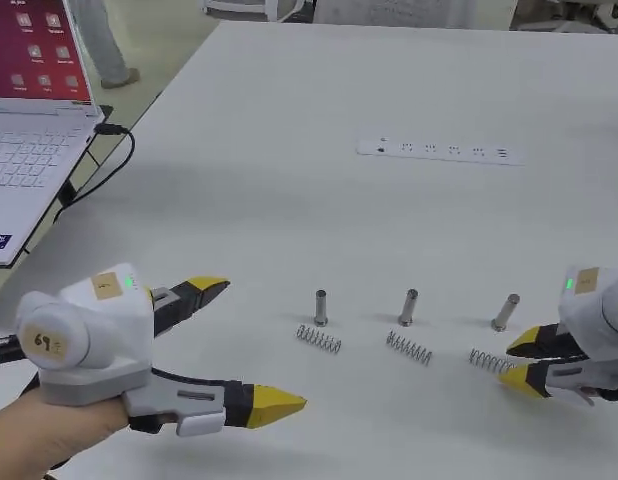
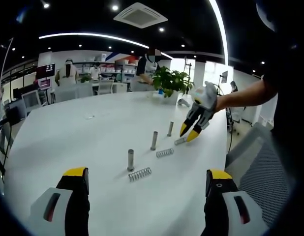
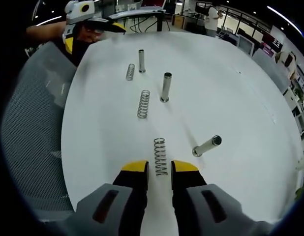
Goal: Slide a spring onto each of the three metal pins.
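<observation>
Three springs are laid loose on the worktop, one before each upright pin. The right gripper fingers are set narrow, straddling the rightmost spring, not closed. The left gripper fingers are spread wide, empty. The springs are judged light, squashy and prone to rolling, so a gentle mid-coil hold is advised.

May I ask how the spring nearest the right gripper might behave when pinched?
Thin open coils: the spring likely squashes easily. Lying sideways, it may roll. Small and wiry, probably light, so the right gripper might flick it.
</observation>
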{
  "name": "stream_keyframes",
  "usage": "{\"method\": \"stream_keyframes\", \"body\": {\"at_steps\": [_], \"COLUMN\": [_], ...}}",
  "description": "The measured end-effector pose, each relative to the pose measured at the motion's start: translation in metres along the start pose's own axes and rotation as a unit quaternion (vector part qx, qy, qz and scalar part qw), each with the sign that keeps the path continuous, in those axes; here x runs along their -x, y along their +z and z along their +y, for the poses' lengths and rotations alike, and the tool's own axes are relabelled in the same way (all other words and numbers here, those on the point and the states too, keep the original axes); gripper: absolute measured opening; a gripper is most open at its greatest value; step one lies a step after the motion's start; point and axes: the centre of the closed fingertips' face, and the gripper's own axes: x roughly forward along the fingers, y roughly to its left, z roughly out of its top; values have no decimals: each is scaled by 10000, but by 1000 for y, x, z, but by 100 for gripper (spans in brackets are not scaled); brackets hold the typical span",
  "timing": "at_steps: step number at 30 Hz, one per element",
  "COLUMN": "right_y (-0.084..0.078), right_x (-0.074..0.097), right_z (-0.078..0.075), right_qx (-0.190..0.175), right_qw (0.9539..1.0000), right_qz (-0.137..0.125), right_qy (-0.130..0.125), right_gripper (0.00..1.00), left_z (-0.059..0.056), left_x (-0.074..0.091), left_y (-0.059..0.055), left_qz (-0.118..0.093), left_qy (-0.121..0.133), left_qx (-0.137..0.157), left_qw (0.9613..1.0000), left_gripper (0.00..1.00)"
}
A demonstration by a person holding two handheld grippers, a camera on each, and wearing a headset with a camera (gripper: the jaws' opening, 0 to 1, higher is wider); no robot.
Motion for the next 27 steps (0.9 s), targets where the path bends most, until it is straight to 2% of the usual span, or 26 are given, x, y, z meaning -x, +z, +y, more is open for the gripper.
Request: {"method": "stream_keyframes", "body": {"at_steps": [6, 27], "right_y": [-5, -10], "right_x": [-6, -12], "right_z": [-1, 1], "right_qx": [17, 196], "right_qw": [9999, 9987], "right_qz": [137, 426], "right_qy": [66, 181], "right_gripper": [15, 9], "left_z": [0, 1], "left_x": [0, 3], "left_y": [0, -2], "left_qz": [4, 52], "left_qy": [-6, -23], "left_qx": [6, -2], "left_qw": [10000, 10000], "left_gripper": [96, 96]}}
